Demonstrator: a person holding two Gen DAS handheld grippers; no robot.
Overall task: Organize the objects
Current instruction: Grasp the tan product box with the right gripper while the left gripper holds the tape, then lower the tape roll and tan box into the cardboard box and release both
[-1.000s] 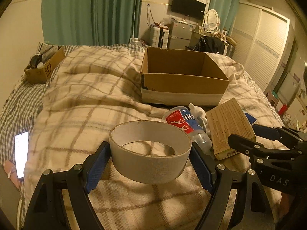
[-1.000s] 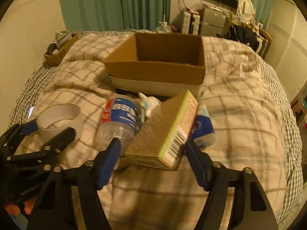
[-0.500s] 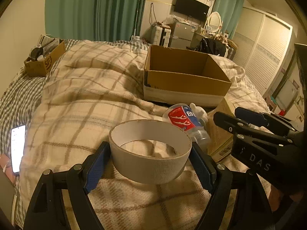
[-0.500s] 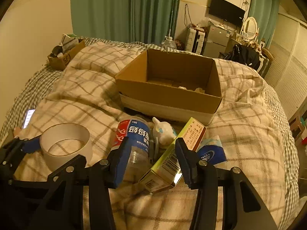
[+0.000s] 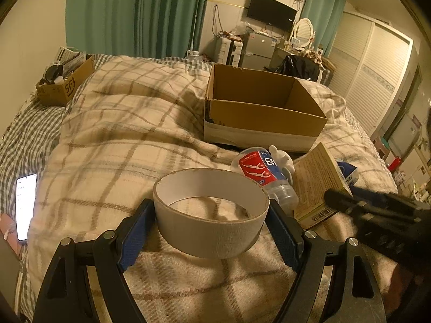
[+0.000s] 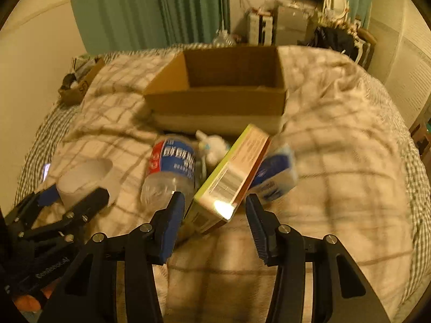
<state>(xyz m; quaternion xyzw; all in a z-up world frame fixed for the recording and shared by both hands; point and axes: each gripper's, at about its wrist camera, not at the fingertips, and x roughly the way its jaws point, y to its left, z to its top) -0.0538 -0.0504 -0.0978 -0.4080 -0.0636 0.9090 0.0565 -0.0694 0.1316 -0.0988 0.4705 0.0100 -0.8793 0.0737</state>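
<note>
My left gripper (image 5: 211,231) is shut on a wide roll of tape (image 5: 211,231), both blue pads pressed on its sides just above the blanket. The roll also shows in the right wrist view (image 6: 86,181). My right gripper (image 6: 214,212) is open, its pads either side of the near end of a yellow-green carton (image 6: 233,177), apart from it. A plastic bottle (image 6: 171,167) with a red and blue label lies left of the carton, a blue and white pack (image 6: 274,176) to its right, a small white toy (image 6: 212,145) behind. An open cardboard box (image 6: 218,91) stands beyond.
Everything lies on a bed with a plaid blanket (image 5: 115,145). A lit phone (image 5: 25,206) lies at the left edge. A smaller cardboard box (image 5: 63,80) with clutter sits at the far left. Furniture and wardrobe doors (image 5: 369,80) stand behind the bed.
The right gripper has opened wider and dropped closer to the carton's near end. The left gripper still holds the tape roll in about the same place.
</note>
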